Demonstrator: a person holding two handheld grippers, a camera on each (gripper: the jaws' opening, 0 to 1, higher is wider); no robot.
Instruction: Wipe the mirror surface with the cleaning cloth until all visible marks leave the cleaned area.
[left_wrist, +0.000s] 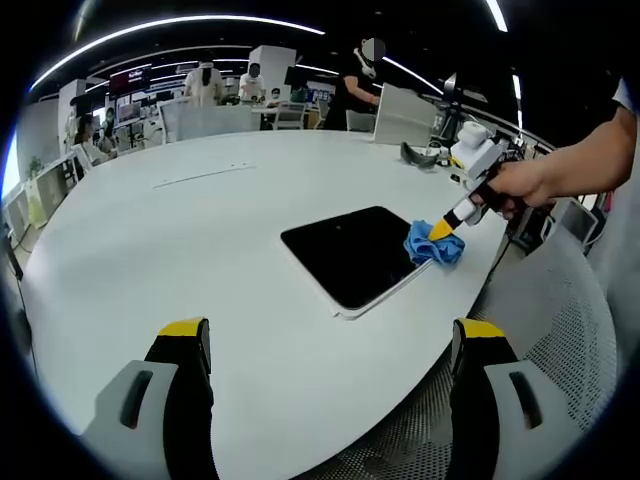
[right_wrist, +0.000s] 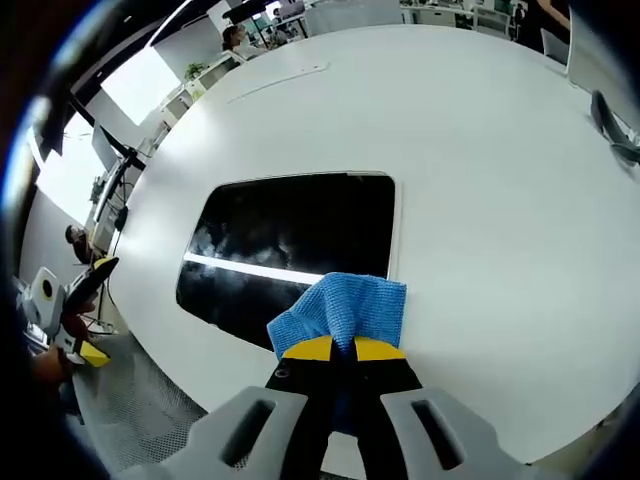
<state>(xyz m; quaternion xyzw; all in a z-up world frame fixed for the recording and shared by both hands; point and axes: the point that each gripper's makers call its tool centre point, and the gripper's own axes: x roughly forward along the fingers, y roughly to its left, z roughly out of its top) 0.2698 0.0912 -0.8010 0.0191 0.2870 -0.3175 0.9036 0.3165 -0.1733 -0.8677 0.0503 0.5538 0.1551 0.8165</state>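
No text, label, brand, number or sign can be read in either view; the screens (left_wrist: 130, 80) far behind the table (left_wrist: 150, 230) in the left gripper view glow, but whatever they carry is too small and blurred to make out
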